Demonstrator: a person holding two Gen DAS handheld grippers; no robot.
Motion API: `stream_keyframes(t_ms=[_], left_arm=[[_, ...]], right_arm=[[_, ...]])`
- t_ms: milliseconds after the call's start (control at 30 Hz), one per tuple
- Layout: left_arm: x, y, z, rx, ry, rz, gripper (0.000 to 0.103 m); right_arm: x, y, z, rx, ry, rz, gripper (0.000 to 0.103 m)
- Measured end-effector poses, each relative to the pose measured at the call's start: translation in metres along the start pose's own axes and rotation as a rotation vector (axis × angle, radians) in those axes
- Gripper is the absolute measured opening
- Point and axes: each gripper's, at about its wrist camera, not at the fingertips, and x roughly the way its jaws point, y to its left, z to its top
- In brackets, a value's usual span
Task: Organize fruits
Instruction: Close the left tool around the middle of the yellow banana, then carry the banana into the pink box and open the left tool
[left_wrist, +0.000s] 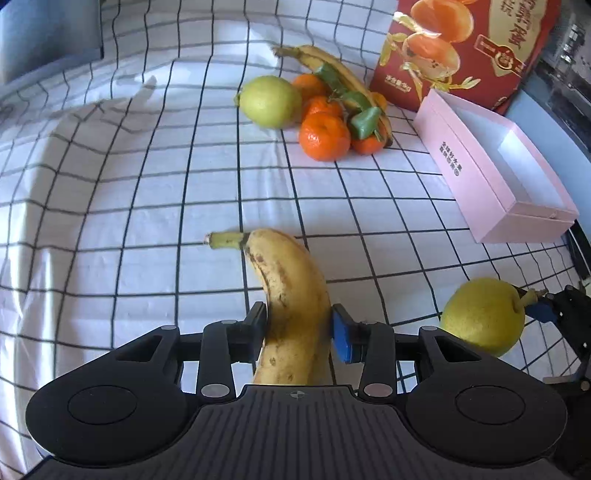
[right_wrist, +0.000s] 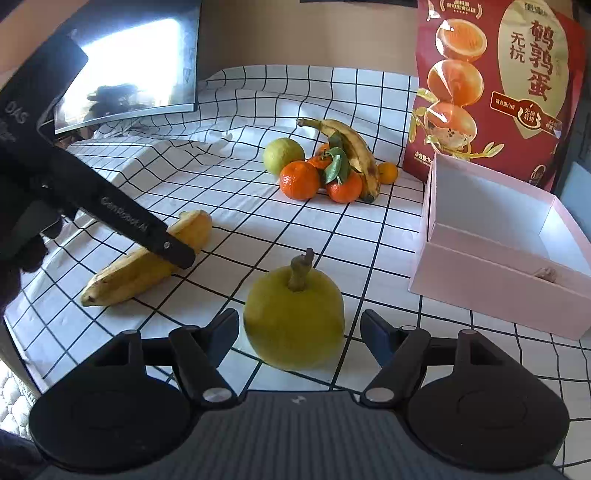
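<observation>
My left gripper (left_wrist: 298, 328) is shut on a spotted yellow banana (left_wrist: 291, 295) that lies on the checked cloth; the banana also shows in the right wrist view (right_wrist: 147, 258) with the left gripper's finger across it. My right gripper (right_wrist: 299, 332) is open, its fingers either side of a yellow-green pear (right_wrist: 294, 321) without touching it. That pear shows at the right of the left wrist view (left_wrist: 482, 314). A far pile holds a second pear (right_wrist: 283, 155), several tangerines (right_wrist: 300, 180) and another banana (right_wrist: 354, 151).
An open pink box (right_wrist: 491, 280) stands at the right, also in the left wrist view (left_wrist: 480, 173). A red snack bag (right_wrist: 491, 85) stands behind it. A monitor (right_wrist: 129, 70) is at the back left. The checked cloth (right_wrist: 229, 155) is wrinkled.
</observation>
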Motion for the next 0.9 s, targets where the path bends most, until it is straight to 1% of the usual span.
stream_keyframes(t_ms=[33, 133, 300, 433, 500, 533, 667, 700, 733, 767, 833, 900], left_arm=[[0.002, 0.0, 0.001, -0.003, 0.012, -0.001, 0.044], [0.003, -0.001, 0.0, 0.005, 0.017, 0.002, 0.043], [0.007, 0.0, 0.005, -0.011, 0.023, 0.0, 0.043], [0.007, -0.001, 0.002, -0.015, 0.012, 0.006, 0.044], [0.007, 0.0, 0.0, -0.018, -0.002, 0.001, 0.043], [0.006, 0.0, 0.0, -0.017, -0.006, 0.004, 0.043], [0.002, -0.004, -0.004, -0.026, -0.024, 0.014, 0.042], [-0.004, -0.008, -0.003, -0.023, -0.025, -0.001, 0.042], [-0.012, -0.014, 0.001, -0.013, -0.043, -0.03, 0.042], [-0.024, -0.022, 0.007, 0.012, -0.078, -0.071, 0.041], [-0.058, -0.045, 0.03, 0.082, -0.181, -0.153, 0.041], [-0.094, -0.068, 0.061, 0.128, -0.3, -0.237, 0.041]], right_arm=[[0.001, 0.0, 0.0, -0.002, 0.002, -0.005, 0.073], [0.003, -0.001, 0.003, 0.001, 0.007, -0.001, 0.073], [0.005, -0.004, 0.005, 0.003, 0.008, 0.01, 0.073], [0.007, -0.001, 0.008, -0.018, -0.006, 0.002, 0.072], [0.009, 0.0, 0.007, -0.028, -0.004, 0.005, 0.065], [0.008, 0.001, 0.008, -0.03, 0.0, 0.018, 0.06], [0.004, -0.001, 0.008, -0.012, 0.009, 0.031, 0.06], [0.001, -0.006, 0.009, 0.01, 0.006, 0.028, 0.06], [-0.004, -0.011, 0.01, 0.031, -0.001, 0.024, 0.06], [-0.01, -0.016, 0.012, 0.048, -0.015, 0.019, 0.06], [-0.033, -0.031, 0.02, 0.085, -0.07, -0.006, 0.06], [-0.059, -0.046, 0.028, 0.105, -0.131, -0.053, 0.06]])
